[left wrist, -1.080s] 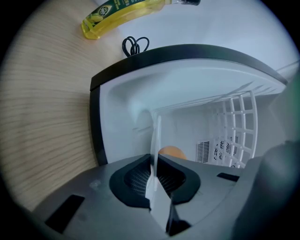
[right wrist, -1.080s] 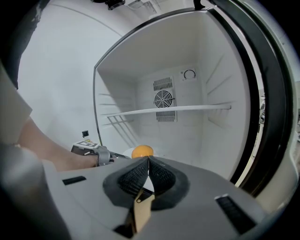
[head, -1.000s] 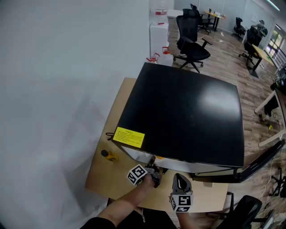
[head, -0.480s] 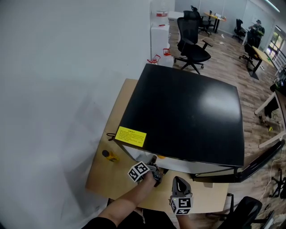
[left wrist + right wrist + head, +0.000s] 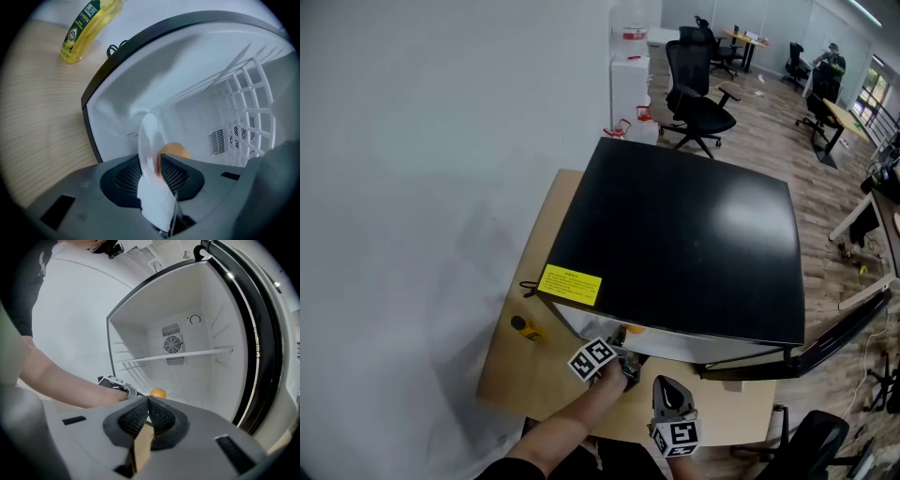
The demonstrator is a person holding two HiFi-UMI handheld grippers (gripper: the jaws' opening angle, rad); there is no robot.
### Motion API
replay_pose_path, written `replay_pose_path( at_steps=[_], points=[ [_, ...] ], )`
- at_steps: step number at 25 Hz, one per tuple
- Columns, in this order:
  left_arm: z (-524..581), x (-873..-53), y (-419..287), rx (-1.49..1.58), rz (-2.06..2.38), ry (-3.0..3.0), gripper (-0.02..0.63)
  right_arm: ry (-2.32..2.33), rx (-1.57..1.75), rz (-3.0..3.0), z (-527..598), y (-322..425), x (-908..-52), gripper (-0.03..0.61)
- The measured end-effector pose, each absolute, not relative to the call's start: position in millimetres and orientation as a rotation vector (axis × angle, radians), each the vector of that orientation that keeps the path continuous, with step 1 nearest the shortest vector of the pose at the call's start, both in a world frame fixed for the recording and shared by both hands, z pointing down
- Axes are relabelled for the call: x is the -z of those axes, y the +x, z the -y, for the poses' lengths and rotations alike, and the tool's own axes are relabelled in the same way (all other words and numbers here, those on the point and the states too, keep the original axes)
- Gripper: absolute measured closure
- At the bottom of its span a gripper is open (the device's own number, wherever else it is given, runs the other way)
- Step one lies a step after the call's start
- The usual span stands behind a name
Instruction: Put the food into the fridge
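A black mini fridge (image 5: pixel 675 244) stands on a wooden table (image 5: pixel 520 375) with its door (image 5: pixel 839 333) swung open to the right. My left gripper (image 5: pixel 623 361) reaches into the fridge mouth. A white plate (image 5: pixel 150 140) stands on edge between its jaws, and an orange food item (image 5: pixel 171 151) shows just past it. The left gripper (image 5: pixel 157 171) is opening, and a gap shows between the plate and the right pad. My right gripper (image 5: pixel 668 386) hangs shut in front of the fridge, holding nothing. In the right gripper view (image 5: pixel 148 401) the orange item (image 5: pixel 158 393) lies on the fridge floor beside the left gripper (image 5: pixel 115 383).
A yellow bottle (image 5: pixel 86 28) lies on the table left of the fridge (image 5: pixel 525 326). A wire shelf (image 5: pixel 178 355) crosses the white interior, with a fan grille behind it. A white wall runs along the left; office chairs and desks stand beyond.
My left gripper stays at the fridge mouth. The right gripper has drifted slightly down and left. The head view has shifted a little.
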State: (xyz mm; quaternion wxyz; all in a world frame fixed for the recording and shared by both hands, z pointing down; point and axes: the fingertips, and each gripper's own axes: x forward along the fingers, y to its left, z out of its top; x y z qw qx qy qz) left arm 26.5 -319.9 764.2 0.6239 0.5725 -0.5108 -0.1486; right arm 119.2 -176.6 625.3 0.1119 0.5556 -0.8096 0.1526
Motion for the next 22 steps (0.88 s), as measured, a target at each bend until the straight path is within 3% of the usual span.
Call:
replay_pose_path(
  at_steps=[6, 22],
  points=[
    [315.3, -761.9, 25.1, 0.256, 1.206, 1.346, 0.482, 1.616, -0.439, 2.400, 170.6, 111.1, -620.5, 0.518],
    [335.1, -764.1, 20.0, -0.021, 1.319, 1.484, 0.481, 1.642, -0.454, 2.395, 161.8, 117.9, -620.0, 0.518]
  ],
)
